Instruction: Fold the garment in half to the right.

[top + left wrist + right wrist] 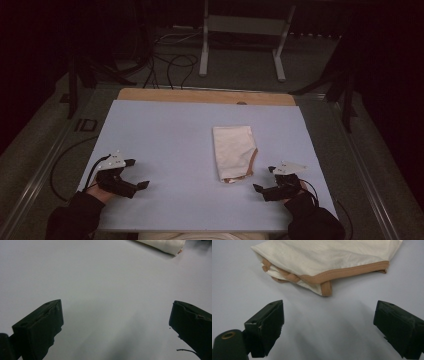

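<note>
A: Nearest to the camera are two dark sleeves at the bottom edge. Each hand holds one gripper. The left gripper (136,173) rests low over the surface (165,150), its jaws wide apart and holding nothing. The right gripper (265,179) is the same: jaws wide, nothing between them.

B: And the surface?

A: It is a pale grey-blue sheet, smooth and bare, on a wooden board (200,96) that shows as a strip at the far edge. The room around is dim. On the grey floor behind are black cables (170,65) and the white legs of a frame (240,30).

B: Where is the cloth?

A: The cloth (233,151) lies on the surface right of the middle, near the right gripper and well apart from the left one. It is cream, folded in layers, with a tan band sewn along the edge. In the right gripper view the band (352,271) curls at the near corner, just beyond the open jaws, not touching them.
</note>
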Demonstrator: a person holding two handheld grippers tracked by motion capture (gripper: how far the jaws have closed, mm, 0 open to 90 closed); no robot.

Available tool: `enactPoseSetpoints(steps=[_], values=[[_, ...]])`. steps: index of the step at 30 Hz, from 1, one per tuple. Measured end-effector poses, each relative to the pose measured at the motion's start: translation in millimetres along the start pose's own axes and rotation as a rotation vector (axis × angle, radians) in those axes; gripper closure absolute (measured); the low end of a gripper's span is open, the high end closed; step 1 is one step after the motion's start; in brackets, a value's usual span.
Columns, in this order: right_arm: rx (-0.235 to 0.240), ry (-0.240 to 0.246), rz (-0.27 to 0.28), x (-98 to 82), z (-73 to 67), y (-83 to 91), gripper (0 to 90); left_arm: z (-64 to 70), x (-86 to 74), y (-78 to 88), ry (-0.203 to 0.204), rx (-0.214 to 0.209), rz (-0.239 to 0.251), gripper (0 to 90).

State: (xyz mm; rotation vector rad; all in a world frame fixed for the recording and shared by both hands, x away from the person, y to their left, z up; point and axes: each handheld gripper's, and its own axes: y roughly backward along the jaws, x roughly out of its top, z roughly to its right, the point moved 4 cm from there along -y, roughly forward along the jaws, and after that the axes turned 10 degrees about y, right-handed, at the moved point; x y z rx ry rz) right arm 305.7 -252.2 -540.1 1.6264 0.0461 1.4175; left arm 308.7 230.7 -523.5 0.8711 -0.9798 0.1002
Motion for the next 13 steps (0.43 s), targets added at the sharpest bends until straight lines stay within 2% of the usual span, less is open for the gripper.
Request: enactPoseSetpoints(steps=[8, 13], values=[[0.006, -0.019, -0.003, -1.0, 0.8, -0.9, 9.7, -0.4, -0.3, -0.4, 0.001, 0.000, -0.002, 0.0], [0.009, -0.014, -0.007, -1.4, 1.4, -1.1, 9.7, -0.3, -0.2, -0.5, 0.000, 0.000, -0.002, 0.0]])
